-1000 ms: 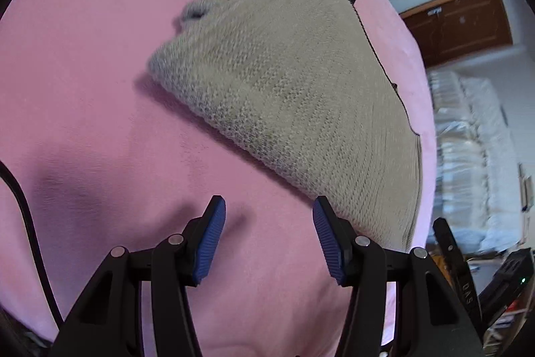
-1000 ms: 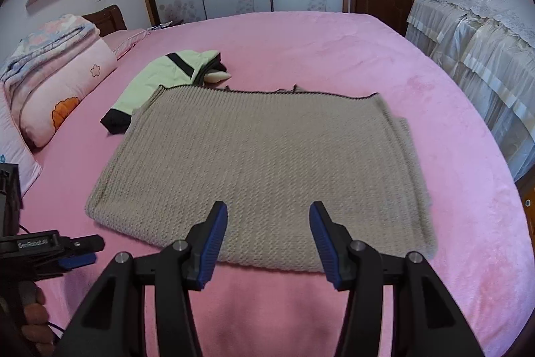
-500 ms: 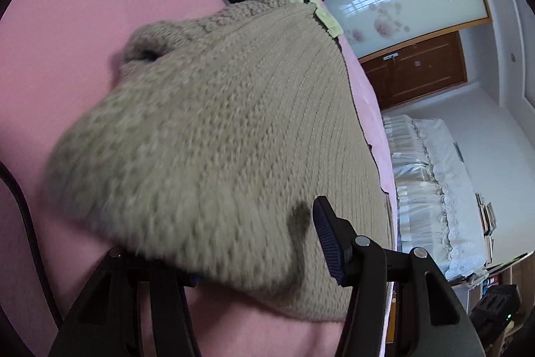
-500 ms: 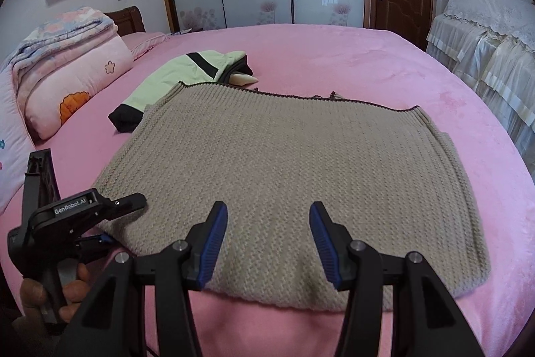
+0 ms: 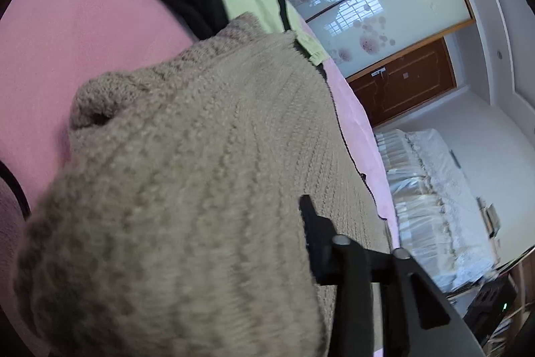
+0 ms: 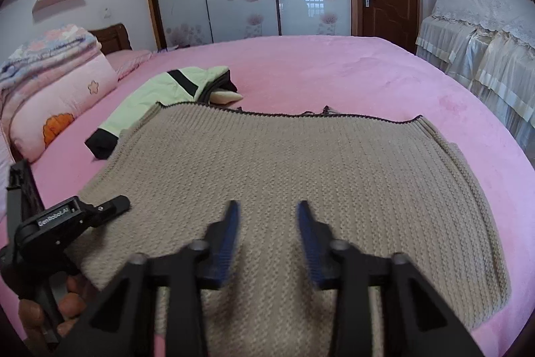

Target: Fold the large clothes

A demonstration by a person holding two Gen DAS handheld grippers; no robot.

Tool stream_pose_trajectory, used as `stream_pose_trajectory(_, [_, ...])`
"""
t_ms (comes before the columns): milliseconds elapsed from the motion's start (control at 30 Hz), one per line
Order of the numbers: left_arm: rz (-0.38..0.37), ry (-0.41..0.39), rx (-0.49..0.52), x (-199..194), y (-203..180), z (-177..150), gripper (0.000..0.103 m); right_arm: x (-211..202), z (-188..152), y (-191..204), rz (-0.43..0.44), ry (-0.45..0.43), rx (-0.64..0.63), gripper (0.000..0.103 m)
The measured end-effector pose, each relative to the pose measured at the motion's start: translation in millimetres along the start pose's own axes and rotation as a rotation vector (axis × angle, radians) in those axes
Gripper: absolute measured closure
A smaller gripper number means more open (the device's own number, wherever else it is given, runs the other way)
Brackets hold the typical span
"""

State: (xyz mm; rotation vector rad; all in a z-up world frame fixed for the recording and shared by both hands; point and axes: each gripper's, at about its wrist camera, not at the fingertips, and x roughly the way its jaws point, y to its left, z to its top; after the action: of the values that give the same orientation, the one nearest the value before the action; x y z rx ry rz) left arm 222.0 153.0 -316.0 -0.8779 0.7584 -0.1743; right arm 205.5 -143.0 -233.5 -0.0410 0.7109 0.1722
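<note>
sweater: beige knit sweater (image 6: 284,176) flat on pink bed (image 6: 334,69), 12 o'clock of both claws
left gripper (image 6: 110,206): at sweater's near-left corner, jaws closing, knit bunched between them
right gripper (image 6: 267,223): over near hem, jaws closing, pads apart
jacket: green-black jacket (image 6: 160,92), 11 o'clock

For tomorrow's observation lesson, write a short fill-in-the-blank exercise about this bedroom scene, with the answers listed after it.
1. The knitted sweater lying on the bed is ____ in colour.
2. The sheet covering the bed is ____.
3. The garment beyond the sweater is light green and ____.
4. The pads of the right gripper are ____.

Answers: beige; pink; black; blue
</note>
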Motion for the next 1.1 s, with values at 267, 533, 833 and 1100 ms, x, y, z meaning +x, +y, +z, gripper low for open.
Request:
stream_pose_trajectory(267, [0.13,-0.1,0.245,-15,-72,1,0.082,23,-16,14,0.056,0.102,-0.047,0.097])
stream_pose_trajectory(533, [0.096,-0.136,0.545,-12,-167,-18,0.083,49,-35,-10,0.184,0.201,0.071,0.098])
stream_pose_trajectory(833, [0.002,-0.078,0.82,12,-276,-71,0.083,0,-33,-124,0.35,0.158,0.381,0.1])
stream_pose_trajectory(1100, [0.141,0.243,1.139,121,-310,-191,0.079,-68,-77,-248,0.005,0.19,0.477,0.1])
